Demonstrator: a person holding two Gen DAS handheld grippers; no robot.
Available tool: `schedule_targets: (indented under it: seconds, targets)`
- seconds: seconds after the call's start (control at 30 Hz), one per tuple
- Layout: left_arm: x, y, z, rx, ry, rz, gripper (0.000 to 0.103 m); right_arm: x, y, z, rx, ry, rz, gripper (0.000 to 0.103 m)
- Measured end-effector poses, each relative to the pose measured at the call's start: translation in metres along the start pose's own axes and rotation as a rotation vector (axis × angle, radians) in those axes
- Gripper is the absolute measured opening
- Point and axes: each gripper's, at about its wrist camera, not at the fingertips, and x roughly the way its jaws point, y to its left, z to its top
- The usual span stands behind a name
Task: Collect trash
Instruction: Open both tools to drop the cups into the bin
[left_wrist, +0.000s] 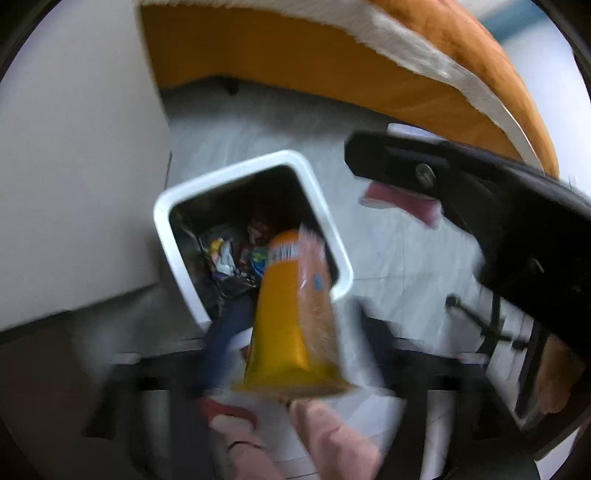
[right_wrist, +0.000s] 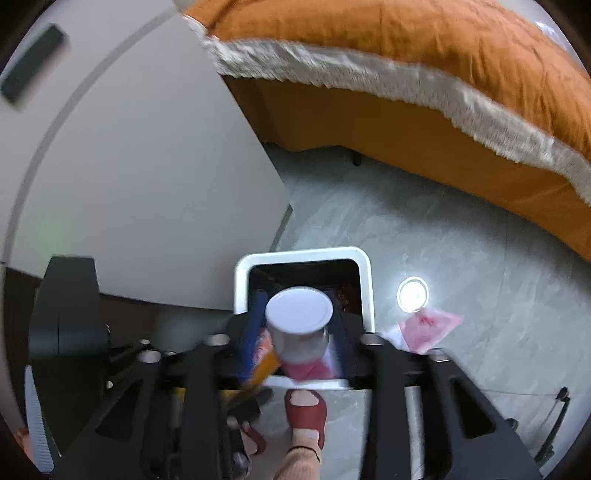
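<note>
two claws hang over the white bin (right_wrist: 303, 254). the left claw (left_wrist: 295, 347) is clamped on an orange packet (left_wrist: 295, 314). the right claw (right_wrist: 299, 325) is clamped on a white cup (right_wrist: 299, 321), right above the bin.

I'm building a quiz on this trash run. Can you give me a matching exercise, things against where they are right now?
Things:
1. yellow-orange packet
2. white cup
3. pink wrapper
4. trash bin

Places:
A. lying on the floor beside the bin
B. on the floor by the white cabinet
C. above the bin, in the left wrist view
D. above the bin, in the right wrist view

Pairs: 1-C, 2-D, 3-A, 4-B
</note>
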Motion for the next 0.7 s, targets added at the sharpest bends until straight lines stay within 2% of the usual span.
schedule_targets:
  seconds: [0.03,0.17,0.33,0.5,0.7]
  targets:
    - [0.011,0.01,0.002,-0.042,-0.016,0.017,0.098,0.009,-0.005,0.0,0.003,0.011,-0.014,0.1]
    - [0.044,0.029,0.004,-0.074,0.005,0.088,0.098,0.049,-0.027,-0.005,0.034,0.063,-0.024,0.099]
    - [0.056,0.032,-0.001,-0.03,0.014,0.13,0.098,0.061,-0.027,-0.013,0.009,0.079,-0.052,0.099]
    - [0.042,0.033,-0.001,-0.035,0.007,0.129,0.098,0.055,-0.02,-0.014,-0.008,0.093,-0.044,0.099]
    - [0.009,0.021,0.002,-0.044,-0.018,0.123,0.098,0.027,-0.008,-0.006,-0.024,0.072,-0.037,0.099]
